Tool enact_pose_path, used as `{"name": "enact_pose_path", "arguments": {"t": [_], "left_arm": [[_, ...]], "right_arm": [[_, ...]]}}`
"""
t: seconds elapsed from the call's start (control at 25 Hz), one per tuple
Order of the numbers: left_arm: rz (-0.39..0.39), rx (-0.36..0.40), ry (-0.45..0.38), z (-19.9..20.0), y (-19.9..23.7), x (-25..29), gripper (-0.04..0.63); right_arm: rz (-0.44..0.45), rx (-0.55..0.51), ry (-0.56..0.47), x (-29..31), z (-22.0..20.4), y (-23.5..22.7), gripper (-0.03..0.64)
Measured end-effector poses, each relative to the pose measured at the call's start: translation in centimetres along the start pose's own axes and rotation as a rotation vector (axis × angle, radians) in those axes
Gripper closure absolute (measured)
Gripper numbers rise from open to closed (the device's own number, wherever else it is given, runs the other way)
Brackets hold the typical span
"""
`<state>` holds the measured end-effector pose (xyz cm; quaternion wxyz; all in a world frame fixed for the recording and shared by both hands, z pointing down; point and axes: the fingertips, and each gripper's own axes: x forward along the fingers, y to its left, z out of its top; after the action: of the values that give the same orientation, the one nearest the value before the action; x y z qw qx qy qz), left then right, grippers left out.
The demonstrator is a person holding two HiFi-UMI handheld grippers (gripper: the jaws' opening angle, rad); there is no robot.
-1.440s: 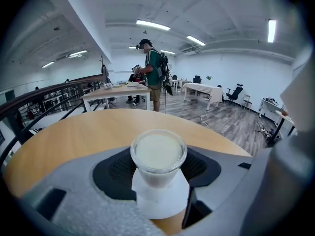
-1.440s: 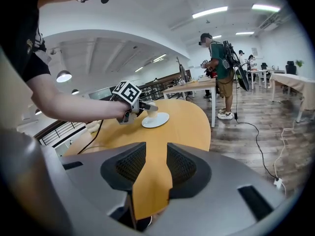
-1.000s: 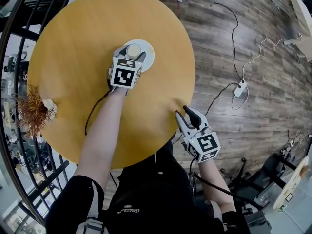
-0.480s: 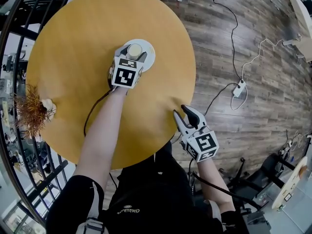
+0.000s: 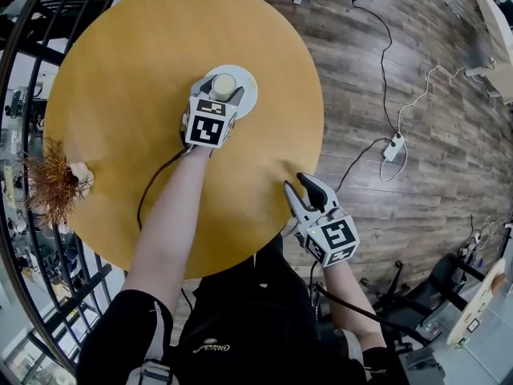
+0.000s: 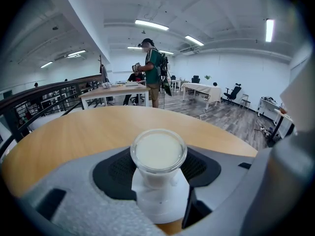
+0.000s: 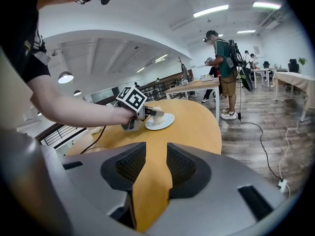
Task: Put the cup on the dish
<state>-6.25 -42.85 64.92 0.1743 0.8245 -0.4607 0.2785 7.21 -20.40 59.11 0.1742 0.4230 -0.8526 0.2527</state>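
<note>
A small clear cup (image 5: 222, 83) of creamy white drink stands upright on a white dish (image 5: 244, 89) toward the far side of the round wooden table (image 5: 120, 70). My left gripper (image 5: 220, 87) reaches over the dish's near rim, its black pads closed against both sides of the cup (image 6: 158, 151), with the dish (image 6: 162, 211) showing white beneath. In the right gripper view the cup (image 7: 155, 113) rests on the dish (image 7: 166, 122) inside the left gripper (image 7: 148, 113). My right gripper (image 5: 303, 191) hovers at the table's near right edge, open and holding nothing (image 7: 156, 166).
A dried brown plant bundle (image 5: 52, 183) lies at the table's left edge, beside a black railing (image 5: 16, 119). A power strip and cables (image 5: 393, 145) lie on the wood floor to the right. A person (image 6: 153, 68) stands by tables far beyond.
The right gripper has drifted very slightly left along the table edge. The left gripper, cup and dish have not moved.
</note>
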Motion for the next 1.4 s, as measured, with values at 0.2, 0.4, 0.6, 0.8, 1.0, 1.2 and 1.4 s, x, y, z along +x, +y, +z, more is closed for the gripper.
{"name": "enact_pose_path", "arguments": {"t": [0.2,0.4,0.6,0.8,1.0,1.2,1.4], "left_arm": [[0.0,-0.003,-0.013,-0.1,-0.1,-0.2,0.328],[0.004,-0.004,-0.025,0.1,-0.3,-0.3,0.328],[0.002,0.012,-0.022,0.1,-0.3,-0.3,0.325],[-0.02,0.016,-0.009,-0.8,-0.8,-0.2,0.278],[-0.016,0.002,-0.014,-1.2,-0.8,-0.8,0.262],[-0.011,-0.004,-0.007,-1.1,-0.6,-1.2,0.262],[-0.027,-0.001,-0.003,-1.5,-1.1,-1.5,0.264]], "right_arm": [[-0.006,0.0,0.0,-0.2,-0.3,0.1,0.5],[-0.014,-0.001,-0.006,-0.8,-0.1,0.0,0.5],[-0.019,-0.001,-0.005,-1.0,-0.2,0.1,0.5],[-0.022,-0.001,-0.003,-1.3,-0.3,0.1,0.5],[-0.02,-0.004,-0.002,-1.5,-0.5,0.3,0.5],[-0.019,-0.011,-0.006,-1.6,-0.3,0.5,0.5],[-0.025,-0.016,-0.017,-1.8,-0.2,0.6,0.5]]}}
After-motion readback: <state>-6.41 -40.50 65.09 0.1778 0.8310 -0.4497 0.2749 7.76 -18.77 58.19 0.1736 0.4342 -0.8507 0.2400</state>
